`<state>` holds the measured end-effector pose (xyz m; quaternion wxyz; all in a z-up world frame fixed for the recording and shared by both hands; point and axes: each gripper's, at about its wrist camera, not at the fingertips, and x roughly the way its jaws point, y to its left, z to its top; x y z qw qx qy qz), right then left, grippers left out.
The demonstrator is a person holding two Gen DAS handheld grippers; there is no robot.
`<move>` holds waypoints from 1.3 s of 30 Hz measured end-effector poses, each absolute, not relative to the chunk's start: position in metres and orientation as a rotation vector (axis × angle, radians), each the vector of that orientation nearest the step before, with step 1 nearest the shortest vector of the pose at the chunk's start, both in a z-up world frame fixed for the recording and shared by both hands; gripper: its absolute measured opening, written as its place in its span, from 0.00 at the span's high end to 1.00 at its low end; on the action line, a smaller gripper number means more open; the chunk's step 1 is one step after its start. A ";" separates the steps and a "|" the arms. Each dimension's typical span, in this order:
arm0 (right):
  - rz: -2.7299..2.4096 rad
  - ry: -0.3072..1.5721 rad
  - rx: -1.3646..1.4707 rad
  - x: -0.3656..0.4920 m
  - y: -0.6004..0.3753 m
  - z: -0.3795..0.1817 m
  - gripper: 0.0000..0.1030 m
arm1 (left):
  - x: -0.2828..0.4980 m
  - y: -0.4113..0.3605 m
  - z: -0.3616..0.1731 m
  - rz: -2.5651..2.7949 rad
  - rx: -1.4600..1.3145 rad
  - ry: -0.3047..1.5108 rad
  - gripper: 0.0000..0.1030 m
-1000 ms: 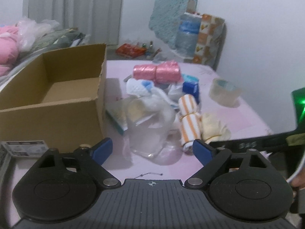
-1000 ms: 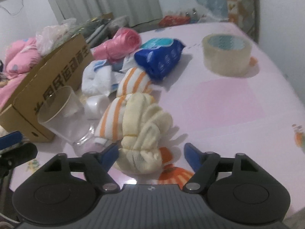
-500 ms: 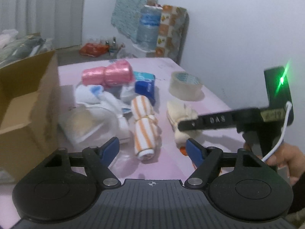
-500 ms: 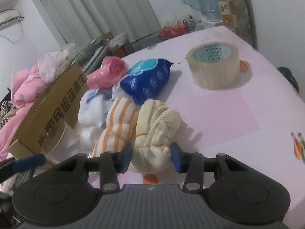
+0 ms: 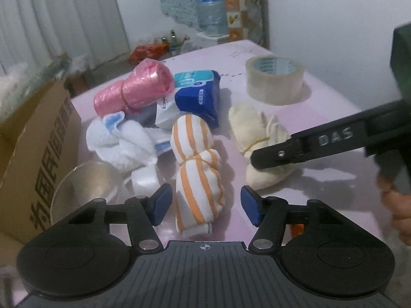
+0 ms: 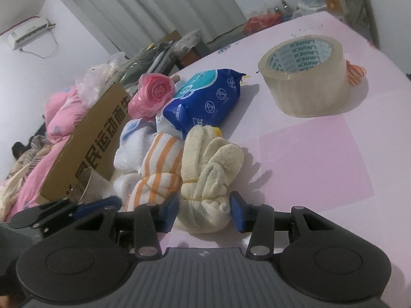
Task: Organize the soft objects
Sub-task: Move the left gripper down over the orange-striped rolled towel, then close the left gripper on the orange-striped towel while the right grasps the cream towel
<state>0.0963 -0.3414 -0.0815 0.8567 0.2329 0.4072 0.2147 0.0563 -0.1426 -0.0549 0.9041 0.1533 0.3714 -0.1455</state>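
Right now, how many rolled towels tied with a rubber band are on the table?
2 for sure: the orange-striped towel in the middle, and the cream towel to its right. The white fluffy cloth at left shows no band; others may be hidden.

A roll of clear packing tape (image 6: pixel 300 77) stood on the pink table (image 6: pixel 321 154), well apart from a clear plastic cup (image 5: pixel 84 190) lying beside the printed cardboard box (image 5: pixel 36 154), while what looked like a water jug (image 5: pixel 211 7) stood blurred behind.
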 end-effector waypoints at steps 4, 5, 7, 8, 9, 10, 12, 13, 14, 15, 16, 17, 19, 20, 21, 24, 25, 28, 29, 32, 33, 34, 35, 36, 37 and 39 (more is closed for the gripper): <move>0.482 0.854 0.528 0.099 -0.351 -0.086 0.73 | 0.060 -0.155 -0.060 -0.237 0.395 0.770 0.50; 0.486 0.852 0.533 0.099 -0.352 -0.086 0.73 | 0.060 -0.157 -0.061 -0.227 0.408 0.767 0.59; 0.494 0.845 0.544 0.098 -0.355 -0.087 0.73 | 0.062 -0.159 -0.063 -0.222 0.419 0.783 0.64; 0.496 0.842 0.547 0.098 -0.356 -0.087 0.73 | 0.061 -0.160 -0.063 -0.217 0.425 0.777 0.69; 0.496 0.840 0.550 0.097 -0.357 -0.087 0.73 | 0.061 -0.162 -0.063 -0.213 0.438 0.776 0.70; 0.495 0.838 0.553 0.097 -0.358 -0.087 0.73 | 0.061 -0.164 -0.063 -0.212 0.446 0.776 0.71; 0.494 0.838 0.557 0.095 -0.360 -0.087 0.73 | 0.059 -0.166 -0.063 -0.214 0.449 0.779 0.73; 0.493 0.839 0.560 0.094 -0.360 -0.087 0.73 | 0.057 -0.166 -0.062 -0.221 0.443 0.784 0.73; 0.492 0.842 0.563 0.094 -0.361 -0.087 0.73 | 0.055 -0.166 -0.062 -0.229 0.436 0.790 0.73; 0.492 0.846 0.565 0.093 -0.361 -0.087 0.73 | 0.051 -0.164 -0.060 -0.242 0.423 0.801 0.74; 0.494 0.853 0.568 0.091 -0.361 -0.087 0.73 | 0.049 -0.163 -0.059 -0.257 0.411 0.812 0.74; 0.500 0.862 0.567 0.089 -0.361 -0.087 0.73 | 0.044 -0.162 -0.057 -0.272 0.400 0.824 0.74; 0.512 0.884 0.557 0.083 -0.359 -0.086 0.73 | 0.032 -0.156 -0.054 -0.304 0.373 0.851 0.74; 0.522 0.892 0.552 0.079 -0.357 -0.086 0.73 | 0.026 -0.153 -0.053 -0.320 0.361 0.863 0.74; 0.533 0.900 0.545 0.074 -0.356 -0.086 0.73 | 0.020 -0.150 -0.052 -0.335 0.348 0.872 0.73; 0.554 0.922 0.531 0.060 -0.352 -0.084 0.73 | 0.006 -0.141 -0.049 -0.378 0.300 0.880 0.68; 0.554 0.926 0.523 0.056 -0.350 -0.083 0.73 | 0.003 -0.137 -0.048 -0.396 0.281 0.877 0.66; 0.549 0.940 0.511 0.049 -0.347 -0.080 0.73 | 0.002 -0.129 -0.044 -0.428 0.223 0.873 0.44; 0.549 0.945 0.510 0.048 -0.347 -0.079 0.73 | 0.002 -0.127 -0.042 -0.432 0.206 0.861 0.42; 0.547 0.956 0.495 0.045 -0.344 -0.076 0.73 | 0.006 -0.126 -0.041 -0.455 0.183 0.843 0.41; 0.547 0.959 0.490 0.045 -0.343 -0.076 0.73 | 0.009 -0.126 -0.044 -0.462 0.183 0.847 0.41; 0.550 0.966 0.489 0.045 -0.342 -0.075 0.73 | 0.013 -0.126 -0.047 -0.467 0.182 0.860 0.41; 0.554 0.975 0.494 0.046 -0.342 -0.076 0.73 | 0.017 -0.126 -0.051 -0.470 0.174 0.876 0.42; 0.559 0.981 0.499 0.047 -0.342 -0.077 0.73 | 0.021 -0.124 -0.055 -0.483 0.158 0.895 0.42; 0.561 0.984 0.502 0.047 -0.342 -0.078 0.73 | 0.024 -0.122 -0.059 -0.493 0.141 0.911 0.43; 0.560 0.988 0.503 0.049 -0.342 -0.078 0.73 | 0.029 -0.117 -0.061 -0.516 0.093 0.918 0.46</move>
